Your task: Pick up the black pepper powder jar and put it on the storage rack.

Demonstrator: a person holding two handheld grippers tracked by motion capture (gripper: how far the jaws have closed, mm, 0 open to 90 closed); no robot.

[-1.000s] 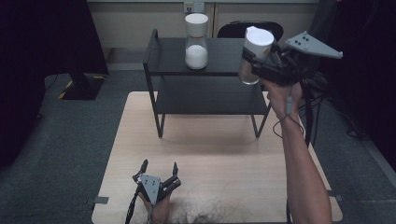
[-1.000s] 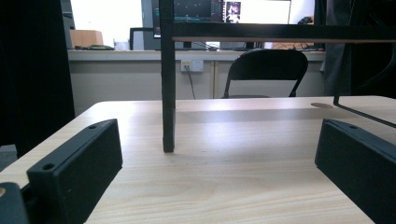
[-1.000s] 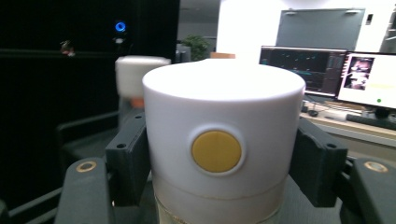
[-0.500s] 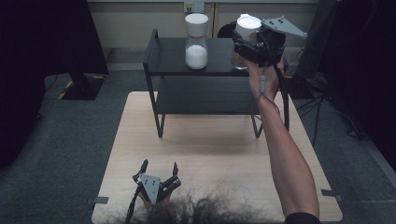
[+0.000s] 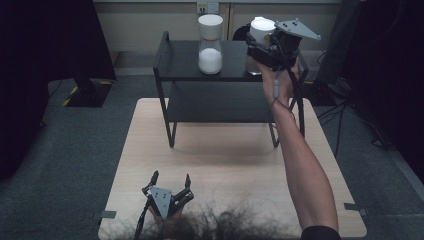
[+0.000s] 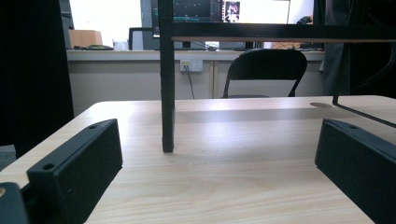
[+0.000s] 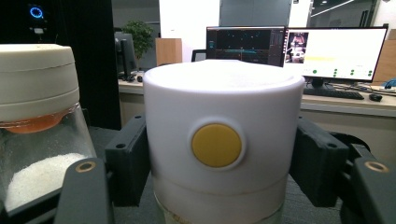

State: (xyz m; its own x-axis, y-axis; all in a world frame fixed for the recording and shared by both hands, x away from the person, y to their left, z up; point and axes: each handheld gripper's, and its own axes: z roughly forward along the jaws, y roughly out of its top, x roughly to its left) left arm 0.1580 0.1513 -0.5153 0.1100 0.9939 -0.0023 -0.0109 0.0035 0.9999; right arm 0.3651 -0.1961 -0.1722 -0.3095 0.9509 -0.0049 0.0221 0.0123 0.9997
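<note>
Item: white-lidded jar, lid bearing a yellow round button on its side. Location: at the right end of the top shelf of the black two-tier rack, which stands at the far end of the wooden table. Whether its base already rests on the shelf cannot be told from the high view.

Holder: right gripper, arm stretched forward over the table, jaws clamped on the lid from both sides; in the right gripper view both black pads press the lid's flanks.

Neighbour: second jar, part-filled with white granules, upright on the same shelf to the left and apart in the high view; it stands close at the left in the right gripper view.

Idle: left gripper, low at the near edge of the table, jaws spread wide with nothing between them, facing a rack leg.

Step judged in hand: setting the held jar down on the top shelf.

Handling notes:
- keep the jar upright and lower it until the base sits flat
- stay clear of the shelf's right edge and of the neighbour
- since the grip is on the lid alone, avoid twisting
- release only once the weight is borne by the shelf, then withdraw straight back
</note>
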